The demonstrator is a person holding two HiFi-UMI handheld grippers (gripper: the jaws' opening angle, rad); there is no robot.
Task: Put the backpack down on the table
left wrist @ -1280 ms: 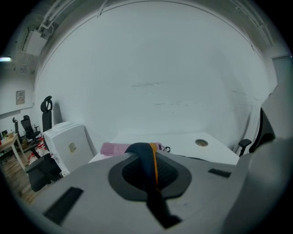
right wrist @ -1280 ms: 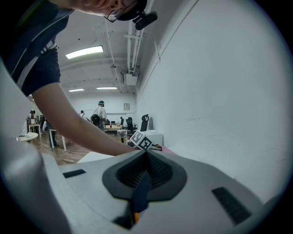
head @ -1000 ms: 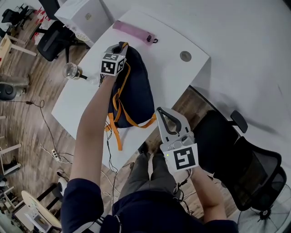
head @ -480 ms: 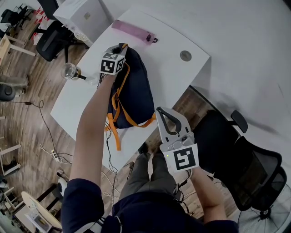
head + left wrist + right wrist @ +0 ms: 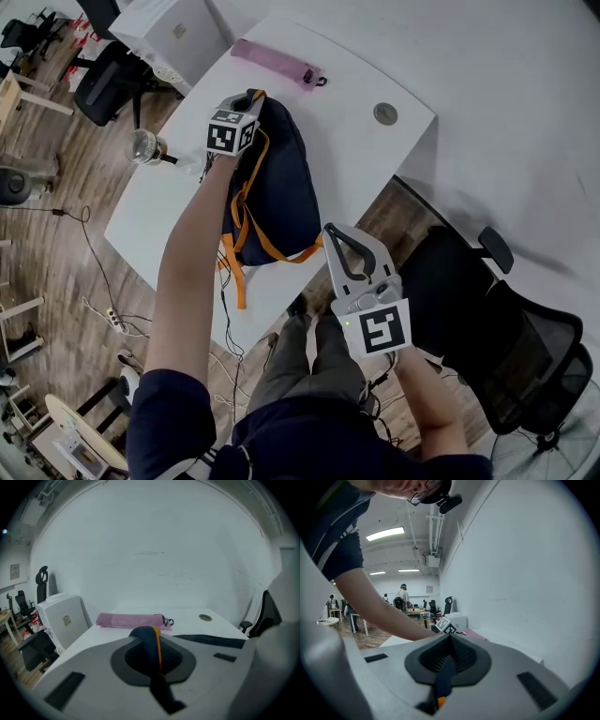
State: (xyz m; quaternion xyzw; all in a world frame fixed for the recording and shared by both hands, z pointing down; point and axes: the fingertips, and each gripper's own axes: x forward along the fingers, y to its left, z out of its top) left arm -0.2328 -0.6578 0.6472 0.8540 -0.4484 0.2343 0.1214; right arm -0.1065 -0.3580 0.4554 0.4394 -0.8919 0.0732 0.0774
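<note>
A dark navy backpack point(image 5: 279, 183) with orange straps lies on the white table point(image 5: 361, 164), its straps hanging over the near edge. My left gripper point(image 5: 248, 97) is at the bag's far top end, shut on the navy and orange top handle point(image 5: 149, 641). My right gripper point(image 5: 329, 232) hovers off the table's near edge beside the bag's lower end. It is shut on a navy strap with an orange tip point(image 5: 443, 679); an orange strap point(image 5: 298, 255) runs from the bag towards its tips.
A pink pouch point(image 5: 277, 64) lies at the table's far edge, and a round cable grommet point(image 5: 385, 114) sits to the right. A clear round glass object point(image 5: 145, 145) stands at the table's left edge. A black office chair point(image 5: 492, 323) is to my right, a white box point(image 5: 173, 33) beyond the table.
</note>
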